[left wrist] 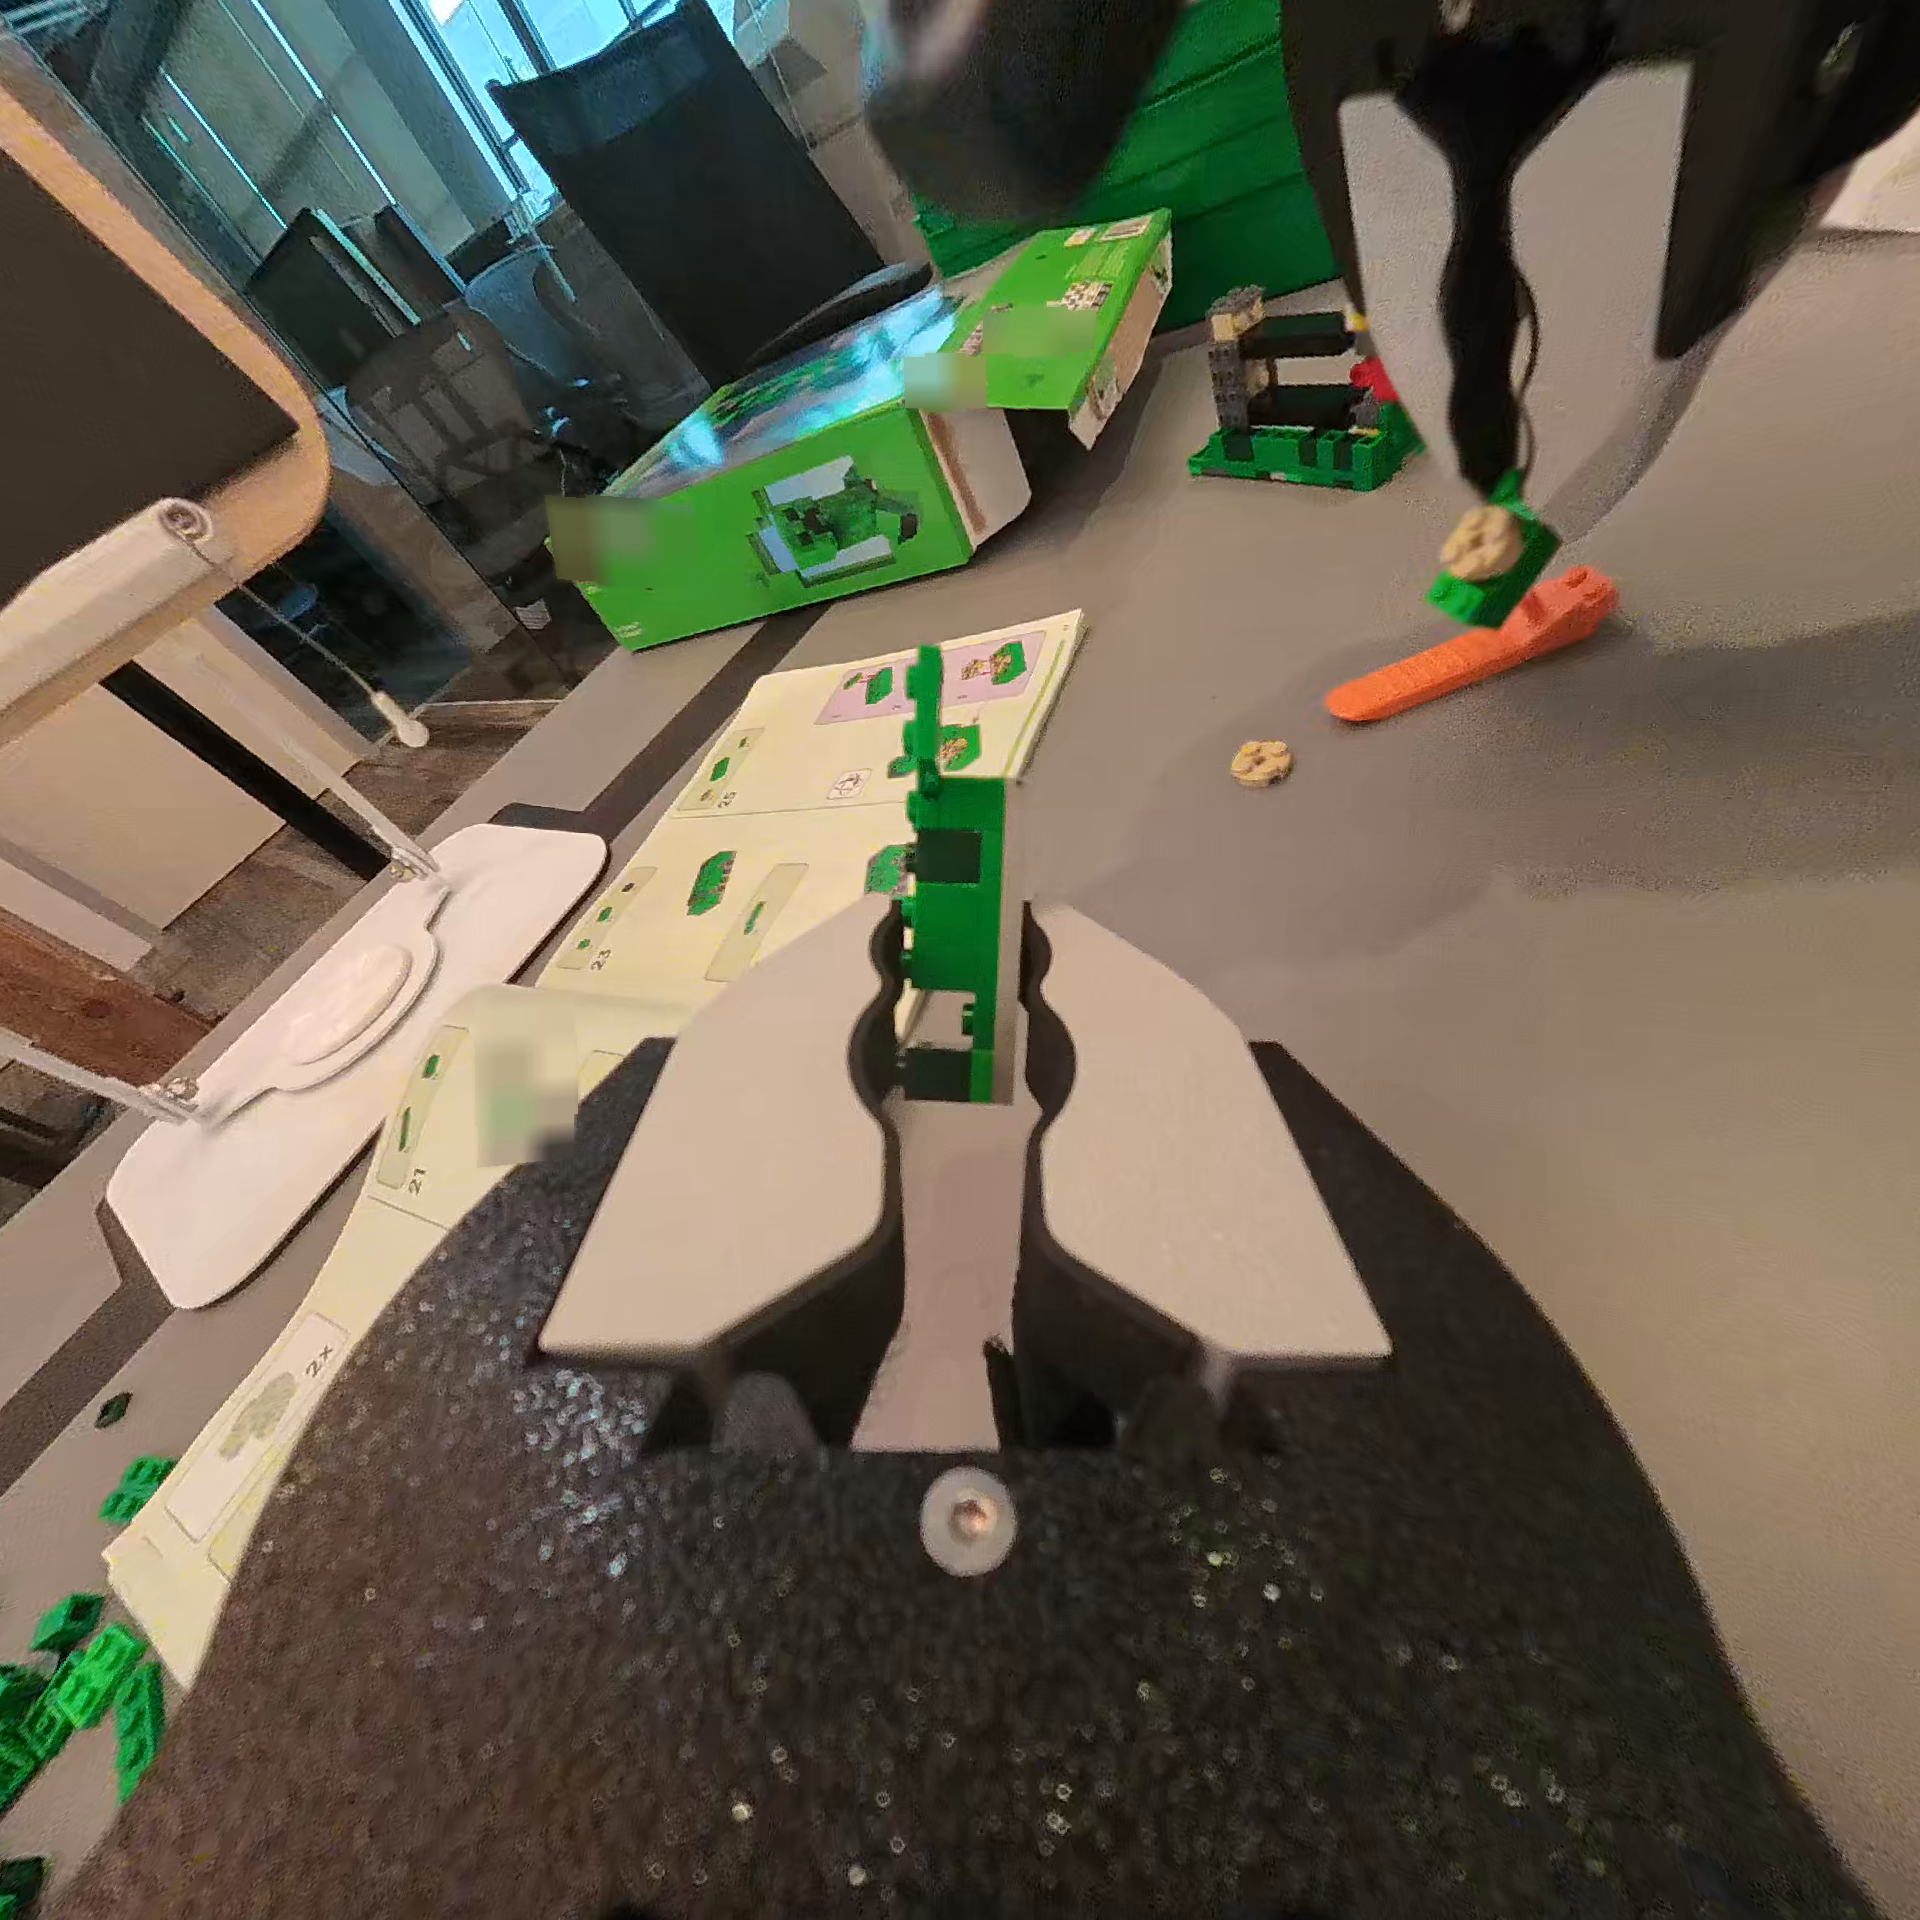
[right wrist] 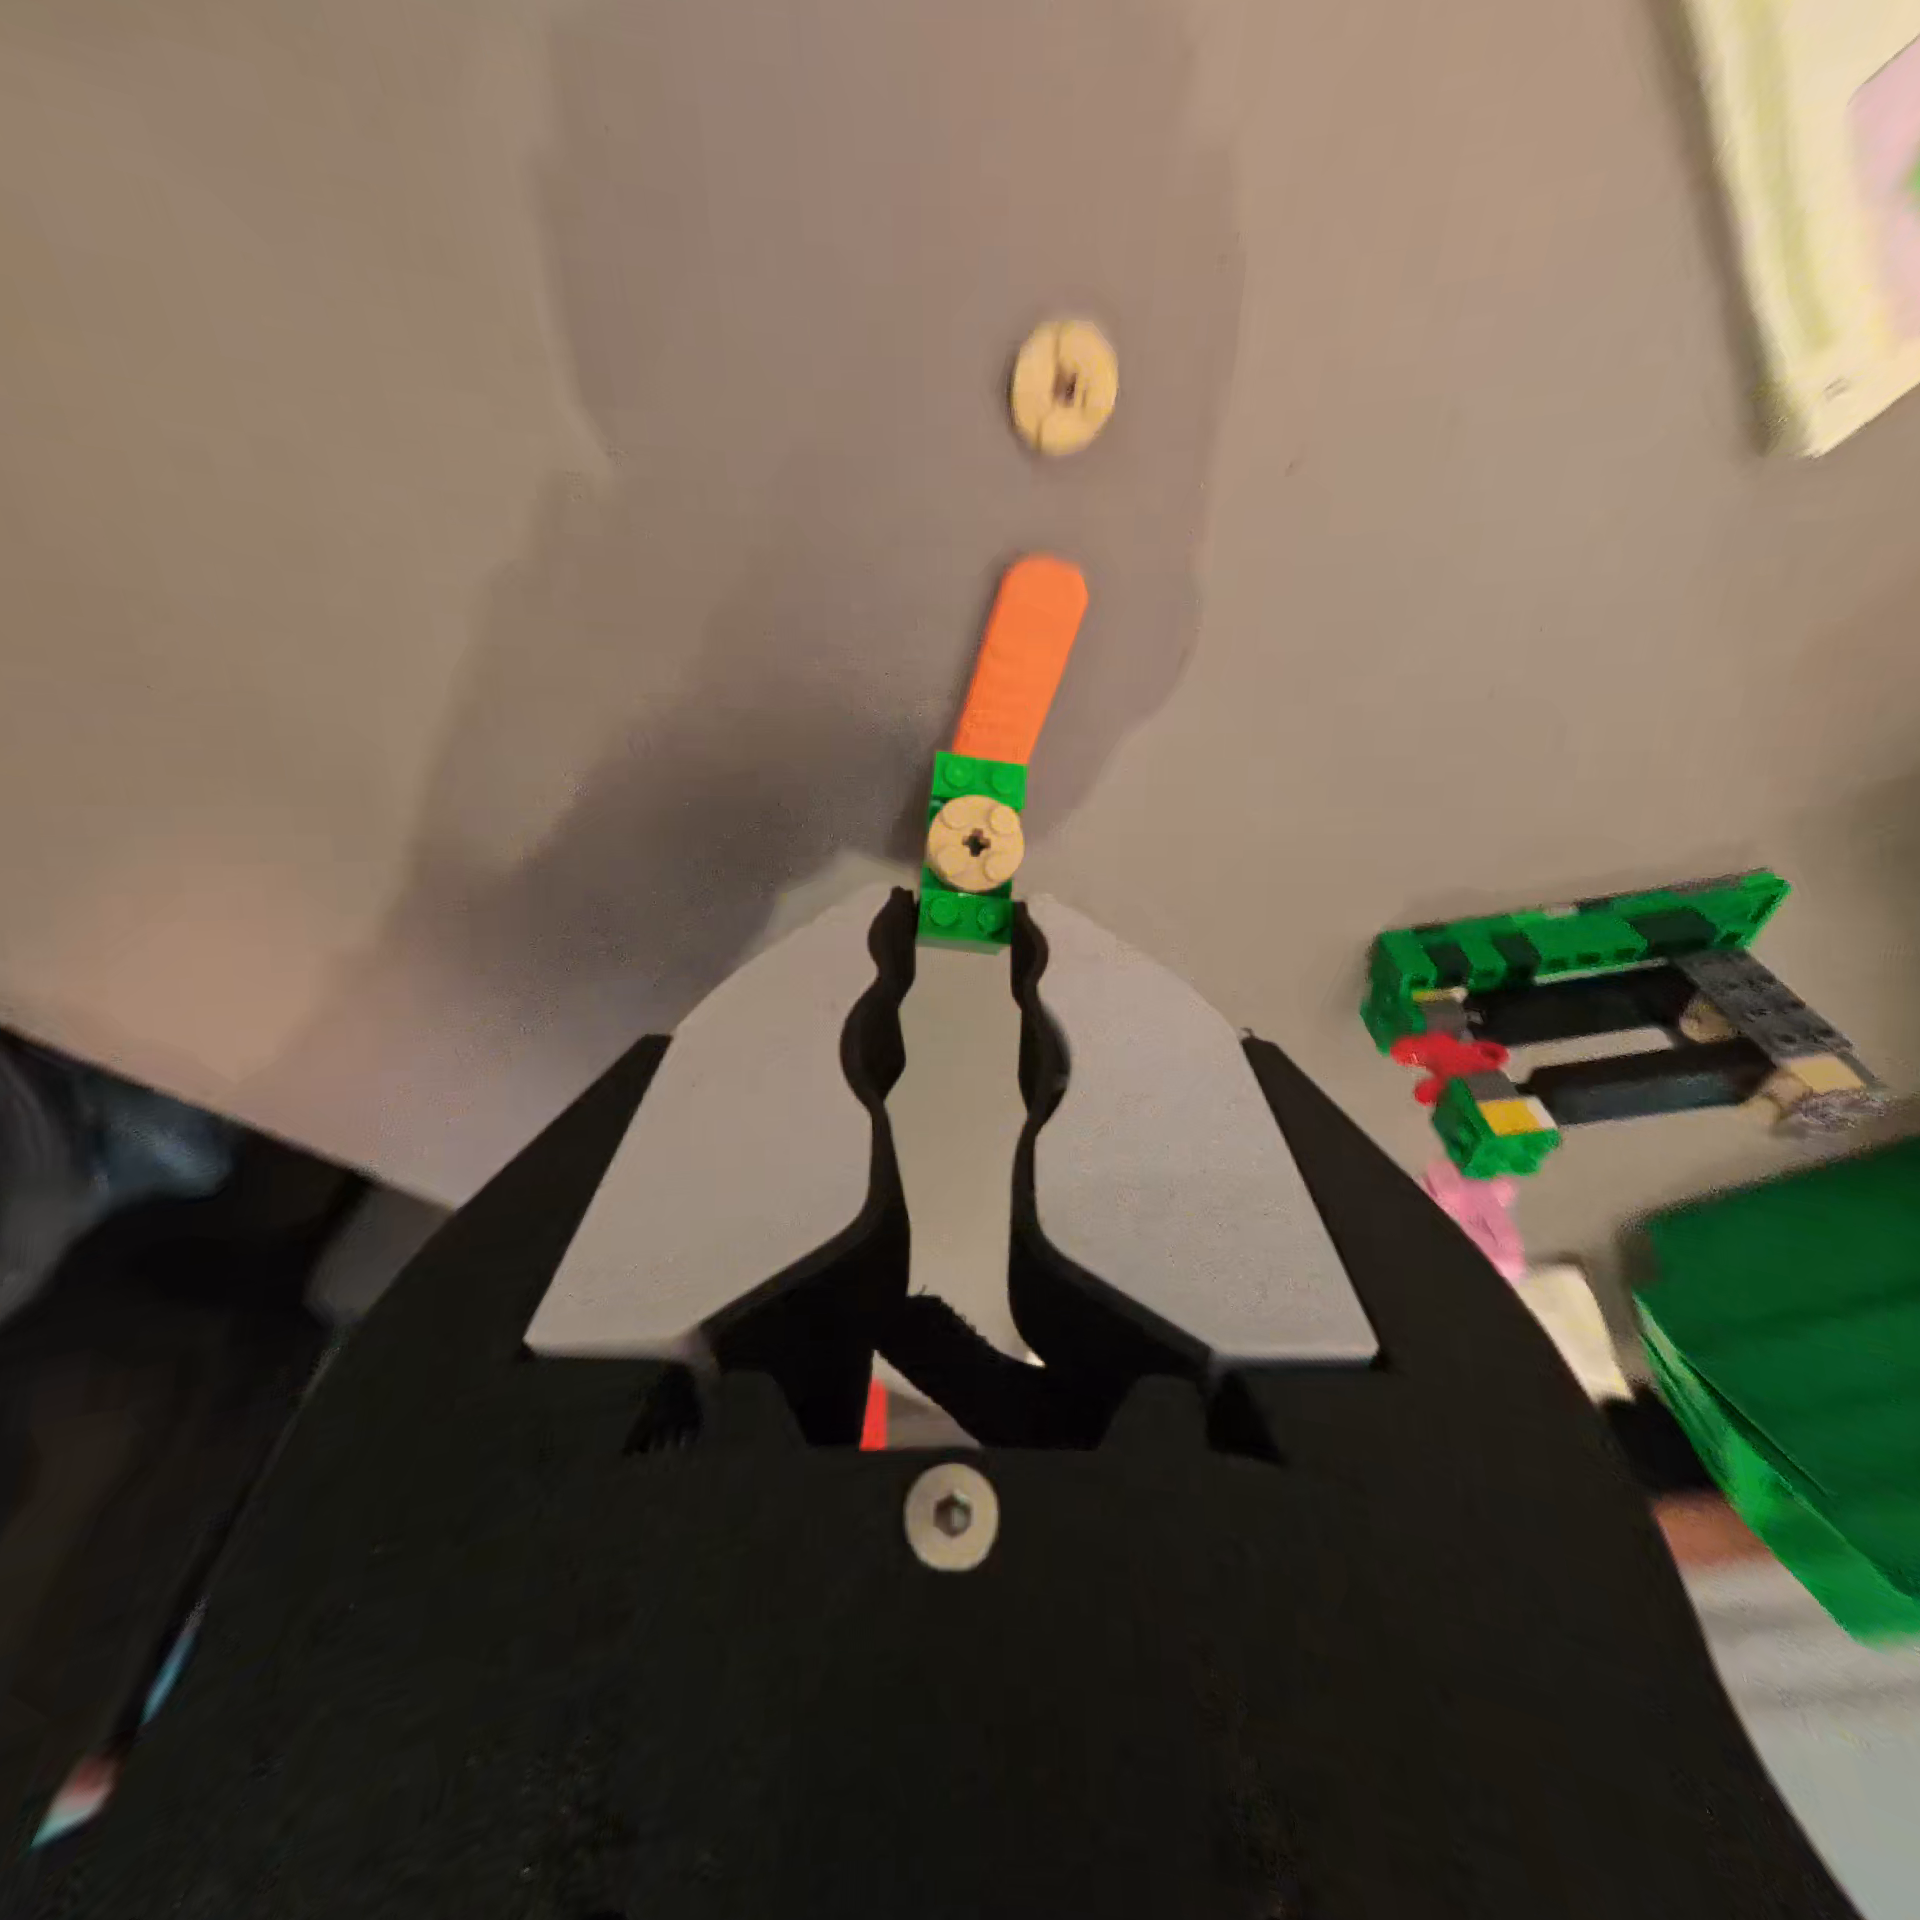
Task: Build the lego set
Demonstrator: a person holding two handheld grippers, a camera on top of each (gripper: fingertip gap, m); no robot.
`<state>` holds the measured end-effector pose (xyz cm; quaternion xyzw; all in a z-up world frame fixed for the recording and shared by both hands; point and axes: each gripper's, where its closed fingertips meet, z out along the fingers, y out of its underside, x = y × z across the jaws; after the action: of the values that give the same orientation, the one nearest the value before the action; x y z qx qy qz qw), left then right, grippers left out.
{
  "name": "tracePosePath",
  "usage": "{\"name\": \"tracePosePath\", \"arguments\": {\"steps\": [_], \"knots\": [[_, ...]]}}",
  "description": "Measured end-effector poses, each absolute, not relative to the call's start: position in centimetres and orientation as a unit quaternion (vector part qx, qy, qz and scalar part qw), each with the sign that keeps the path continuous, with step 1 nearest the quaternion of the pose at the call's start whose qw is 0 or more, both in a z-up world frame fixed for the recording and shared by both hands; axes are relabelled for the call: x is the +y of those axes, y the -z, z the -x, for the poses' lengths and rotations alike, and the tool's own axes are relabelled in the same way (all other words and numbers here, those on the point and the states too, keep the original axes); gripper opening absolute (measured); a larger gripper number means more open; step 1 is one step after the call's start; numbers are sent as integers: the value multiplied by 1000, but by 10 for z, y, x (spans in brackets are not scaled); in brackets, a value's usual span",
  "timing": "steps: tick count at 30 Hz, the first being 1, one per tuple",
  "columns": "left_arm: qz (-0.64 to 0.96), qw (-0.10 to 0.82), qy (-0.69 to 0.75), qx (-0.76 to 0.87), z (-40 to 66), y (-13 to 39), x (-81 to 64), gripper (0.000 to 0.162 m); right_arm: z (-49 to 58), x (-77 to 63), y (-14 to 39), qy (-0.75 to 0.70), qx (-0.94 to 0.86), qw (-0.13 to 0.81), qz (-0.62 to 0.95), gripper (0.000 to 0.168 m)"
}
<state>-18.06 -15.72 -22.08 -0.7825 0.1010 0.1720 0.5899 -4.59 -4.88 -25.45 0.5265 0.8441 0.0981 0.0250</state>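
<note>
The left gripper (left wrist: 956, 940) sits in the middle of its view and pinches a flat green plate piece (left wrist: 956, 883) that stands up on its edge. It has dark squares on it and a thin green bit sticking up on top.

The right gripper (right wrist: 964, 920) pinches the near end of a small green piece (right wrist: 971, 847) with a round tan piece (right wrist: 977, 844) stuck on its middle. In the left wrist view this same small piece hangs in the upper right, held above the grey table (left wrist: 1558, 1039).

An orange brick tool (right wrist: 1023, 665) lies on the table just past the small green piece. Another round tan piece (right wrist: 1064, 387) lies loose on the table, farther up in the right wrist view. I think it still has to go on somewhere.

A part-built model (left wrist: 1304, 405) sits at the upper right of the left wrist view. It has a green base, dark bars, grey posts and a red bit. It looks only partly done.

The instruction book (left wrist: 831, 790) lies open on the table in the middle left. The green box (left wrist: 821, 499) lies behind it. A few loose green bricks (left wrist: 83, 1683) wait at the lower left.

So the build looks about partway. Some small parts are joined, but I think the two held pieces and the loose bricks still need to be put on.
</note>
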Motion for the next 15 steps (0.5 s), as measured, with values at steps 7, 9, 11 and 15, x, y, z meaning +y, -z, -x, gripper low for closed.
{"name": "tracePosePath", "arguments": {"steps": [7, 9, 11, 15], "knots": [[778, 594, -182, 96, 187, 216, -159, 19, 27, -56, 263, -209, 851, 145, -459, 17], [777, 596, -183, 91, 190, 215, -161, 19, 22, -67, 258, -213, 845, 178, -458, 17], [776, 596, -188, 84, 196, 214, -163, 19, 21, -77, 253, -217, 844, 193, -450, 17], [773, 600, -195, 63, 209, 210, -168, 19, 21, -87, 259, -237, 841, 208, -439, 18]]}}
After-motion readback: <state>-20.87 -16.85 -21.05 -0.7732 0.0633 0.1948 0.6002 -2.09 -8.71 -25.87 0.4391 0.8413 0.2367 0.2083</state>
